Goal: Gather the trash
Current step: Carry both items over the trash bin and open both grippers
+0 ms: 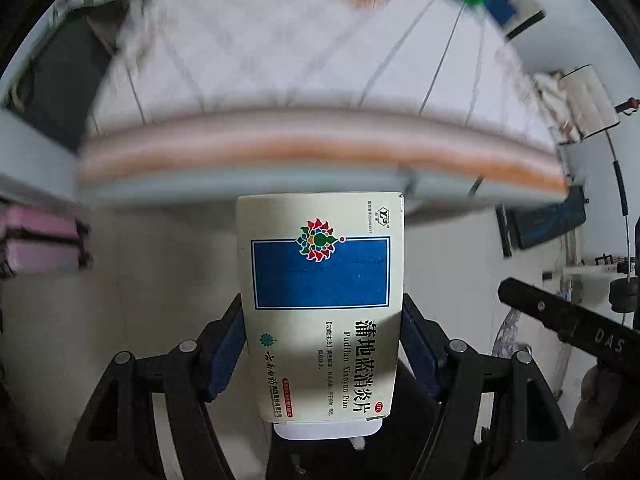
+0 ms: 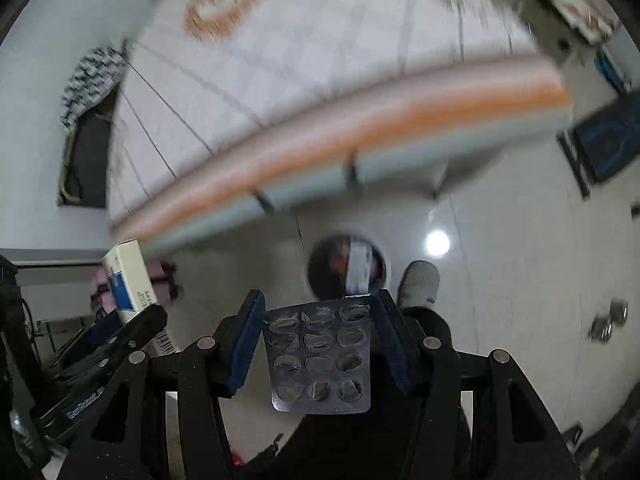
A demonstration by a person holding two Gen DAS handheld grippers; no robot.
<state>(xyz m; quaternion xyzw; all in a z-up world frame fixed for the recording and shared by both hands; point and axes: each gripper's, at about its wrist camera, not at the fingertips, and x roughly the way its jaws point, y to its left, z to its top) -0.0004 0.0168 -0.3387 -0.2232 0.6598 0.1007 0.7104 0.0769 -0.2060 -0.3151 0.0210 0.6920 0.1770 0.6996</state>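
My left gripper (image 1: pixel 322 344) is shut on a cream medicine box (image 1: pixel 322 304) with a blue panel, held upright above the floor; the box also shows in the right wrist view (image 2: pixel 128 280). My right gripper (image 2: pixel 318 344) is shut on an empty silver blister pack (image 2: pixel 320 360). Ahead of the right gripper, on the floor below, is a round dark trash bin (image 2: pixel 348 268) with trash inside.
A table with a white checked cloth (image 1: pixel 280 60) and an orange-edged rim (image 2: pixel 360 128) stands ahead, with small items at its far side. A grey shoe (image 2: pixel 418 284) is beside the bin. Pink boxes (image 1: pixel 36 244) sit at the left. The right gripper's body (image 1: pixel 560 320) shows at right.
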